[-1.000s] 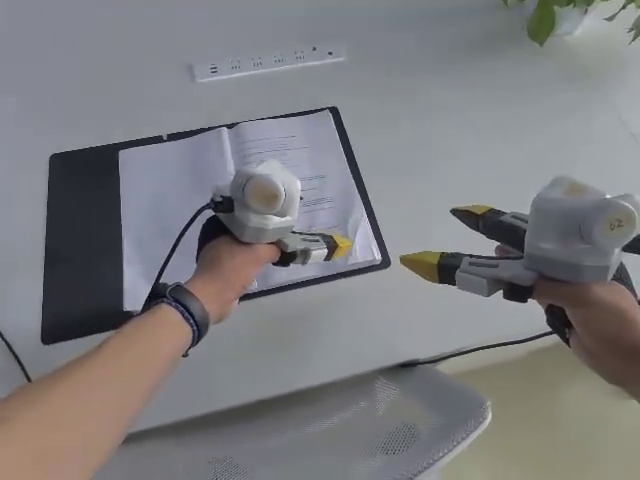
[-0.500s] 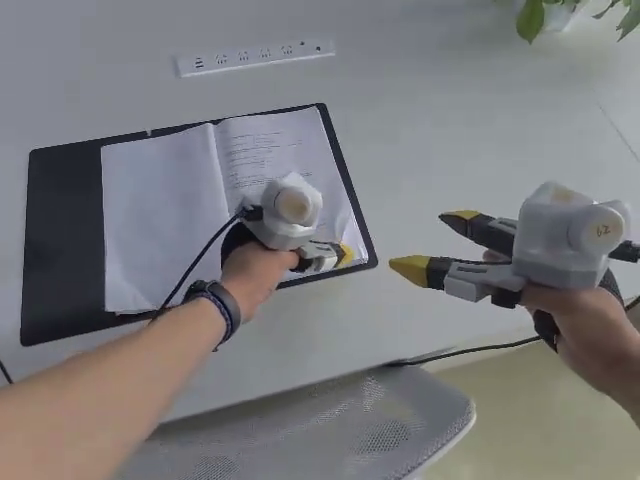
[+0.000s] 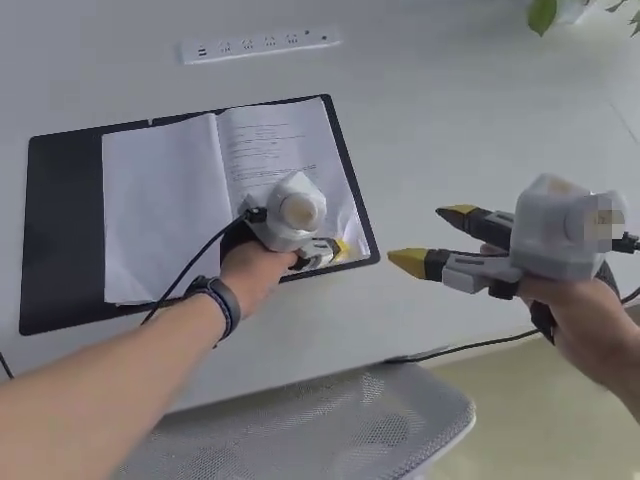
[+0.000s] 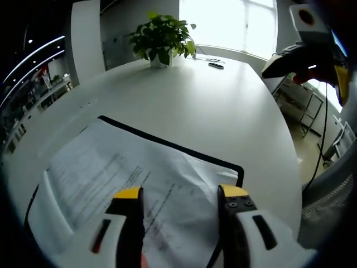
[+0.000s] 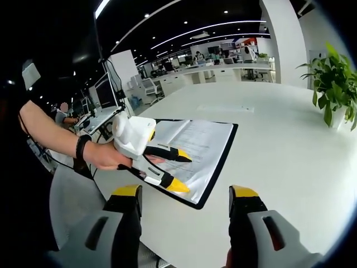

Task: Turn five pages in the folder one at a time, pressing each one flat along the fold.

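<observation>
Holding L gripper [image 3: 335,250] at 1 folder [image 3: 60,230], R gripper [image 3: 430,236] apart

The white table [image 3: 470,130] carried an open black folder [image 3: 62,230], a white power strip [image 3: 255,44] (lying beyond it) and a potted plant [image 4: 162,40].

No text can be read. The right-hand page [image 3: 275,150] of the folder [image 3: 60,230], in the upper middle of the head view, carries lines of print too small to make out. In the left gripper view that print is blurred.
</observation>
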### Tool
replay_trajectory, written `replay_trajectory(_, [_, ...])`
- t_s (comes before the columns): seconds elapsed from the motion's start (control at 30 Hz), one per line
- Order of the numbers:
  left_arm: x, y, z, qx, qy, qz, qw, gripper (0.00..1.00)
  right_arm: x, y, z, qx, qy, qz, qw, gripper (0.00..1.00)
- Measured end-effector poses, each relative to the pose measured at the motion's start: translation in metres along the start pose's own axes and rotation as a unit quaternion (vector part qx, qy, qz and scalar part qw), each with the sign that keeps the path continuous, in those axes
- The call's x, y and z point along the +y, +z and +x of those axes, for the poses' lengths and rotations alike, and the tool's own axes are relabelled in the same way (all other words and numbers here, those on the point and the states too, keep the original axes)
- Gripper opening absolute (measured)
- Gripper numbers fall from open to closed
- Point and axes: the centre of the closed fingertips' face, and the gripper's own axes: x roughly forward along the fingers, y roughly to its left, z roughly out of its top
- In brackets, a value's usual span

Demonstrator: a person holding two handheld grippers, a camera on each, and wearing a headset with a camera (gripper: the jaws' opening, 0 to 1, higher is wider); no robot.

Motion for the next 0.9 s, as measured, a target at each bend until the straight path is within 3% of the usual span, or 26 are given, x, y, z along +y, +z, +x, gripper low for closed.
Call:
replay_trajectory(0.5, [0.006, -0.004, 0.002, -0.007, -0.002, 0.011, 0.9999, 0.46, 0.0, -0.006, 0.03, 0.009, 0.03, 0.007, 0.9995, 0.57])
replay_trajectory(0.63, [0.013, -0.003, 0.002, -0.008, 0.001, 0.004, 1.0, 0.4, -0.006, -0.004, 0.044, 0.005, 0.036, 0.016, 0.9992, 0.55])
replay_trajectory(0.9, [0.012, -0.004, 0.002, -0.008, -0.001, 0.002, 1.0, 0.39, -0.013, 0.002, 0.079, 0.005, 0.054, 0.032, 0.998, 0.52])
